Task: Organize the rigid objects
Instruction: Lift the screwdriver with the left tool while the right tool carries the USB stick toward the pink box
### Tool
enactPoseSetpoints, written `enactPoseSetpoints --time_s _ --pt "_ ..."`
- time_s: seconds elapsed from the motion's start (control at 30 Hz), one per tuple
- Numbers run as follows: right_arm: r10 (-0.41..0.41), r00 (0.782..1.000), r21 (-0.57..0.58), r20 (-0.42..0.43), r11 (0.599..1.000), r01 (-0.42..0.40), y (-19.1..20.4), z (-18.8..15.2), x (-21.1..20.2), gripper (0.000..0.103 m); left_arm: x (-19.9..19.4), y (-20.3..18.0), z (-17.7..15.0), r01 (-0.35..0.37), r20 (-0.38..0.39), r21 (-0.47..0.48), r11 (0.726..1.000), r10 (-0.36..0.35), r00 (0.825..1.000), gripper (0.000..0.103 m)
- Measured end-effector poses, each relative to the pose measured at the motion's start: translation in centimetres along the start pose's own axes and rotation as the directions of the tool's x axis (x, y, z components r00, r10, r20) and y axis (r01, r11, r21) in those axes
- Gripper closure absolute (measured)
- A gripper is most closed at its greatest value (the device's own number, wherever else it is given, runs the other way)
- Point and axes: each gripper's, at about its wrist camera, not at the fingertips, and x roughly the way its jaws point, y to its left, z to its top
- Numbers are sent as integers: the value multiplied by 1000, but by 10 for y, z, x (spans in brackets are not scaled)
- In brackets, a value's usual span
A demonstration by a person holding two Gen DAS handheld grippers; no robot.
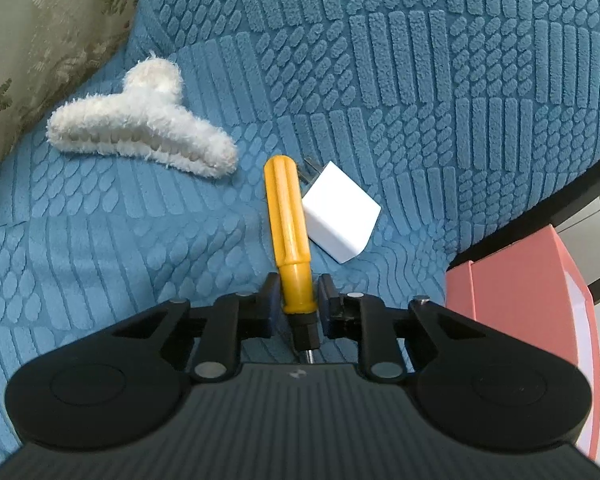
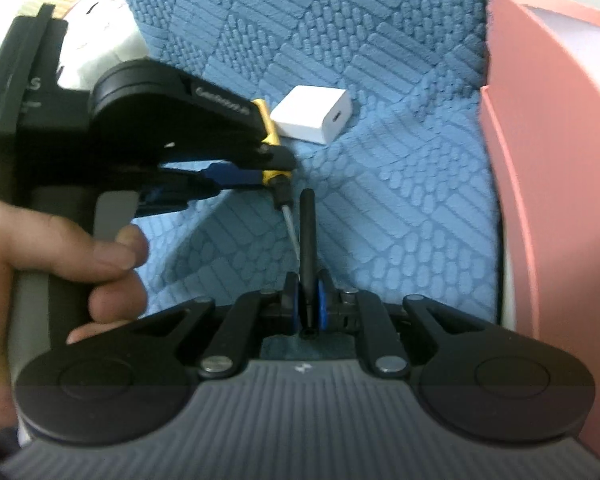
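My left gripper [image 1: 296,292] is shut on a yellow-handled screwdriver [image 1: 288,224] near its collar, handle pointing away from me over the blue textured sofa cover. In the right wrist view the left gripper [image 2: 276,164] shows side-on, with the screwdriver [image 2: 269,128] in it and its metal shaft pointing down toward me. My right gripper [image 2: 308,292] is shut on a thin black pen-like stick [image 2: 307,232], which stands up between the blue pads. A white USB charger [image 1: 340,220] lies just right of the screwdriver; it also shows in the right wrist view [image 2: 312,118].
A white fluffy hair claw clip [image 1: 144,124] lies on the sofa cover at the left. A pink box [image 1: 540,304] stands at the sofa's right edge, also large in the right wrist view [image 2: 552,160]. A floral cushion [image 1: 40,40] is at far left.
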Motion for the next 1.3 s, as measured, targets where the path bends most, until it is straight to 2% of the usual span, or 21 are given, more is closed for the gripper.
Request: enactPoseSetpoints --time_s 0.17,0.33,0.7,0.93,1.07,1.3 --pt "-42 999 4 29 999 41 -8 5 -11 91 -5 4 -6 10 -25 -9 1000 -10 1000 83" --pt "-53 997 3 50 999 53 -7 3 -23 91 -27 6 -17 51 -29 8 999 -51 998 84" --pt "-55 996 -19 65 998 57 10 -10 -51 91 -86 28 -64 133 -49 -41 990 -135 990 84" --pt "-65 997 -33 31 997 66 21 -31 -62 90 -110 41 -100 98 -72 -3 995 -98 993 84" --pt "-70 998 -29 -4 997 69 21 -45 -64 90 -113 47 -116 33 -74 45 998 -30 997 84" --pt "-102 993 -41 -53 994 100 22 -56 -54 90 -104 53 -121 19 -97 51 999 -14 995 84"
